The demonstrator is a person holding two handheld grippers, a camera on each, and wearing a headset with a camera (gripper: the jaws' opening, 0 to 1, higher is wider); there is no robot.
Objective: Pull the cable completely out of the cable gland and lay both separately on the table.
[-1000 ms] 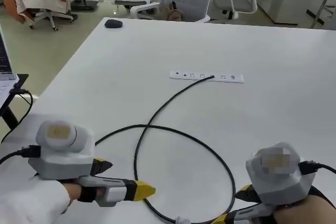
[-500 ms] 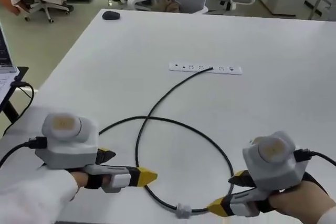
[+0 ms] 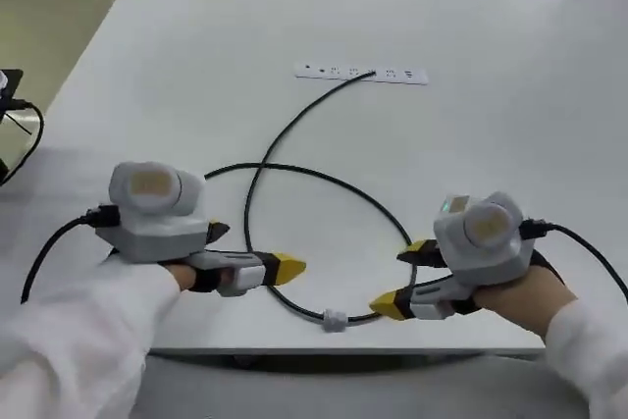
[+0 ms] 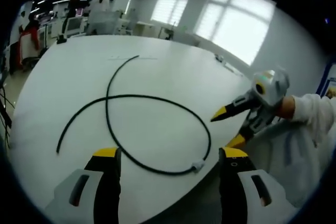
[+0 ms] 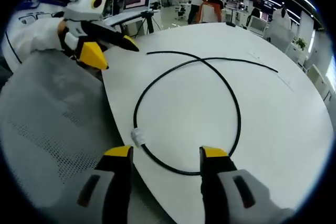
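- While both pairs of jaws stand wide apart and empty, we see the cable gland (image 3: 335, 319) at the near edge of the table (image 3: 491, 125), between the left gripper (image 3: 255, 250) and the right gripper (image 3: 391, 279) — closer to the right one.
- At the gland the black cable (image 3: 258, 165) runs roughly along that edge, so we judge opposite sideways pulls fit.
- Farther off, it loops towards the power strip (image 3: 361, 74).
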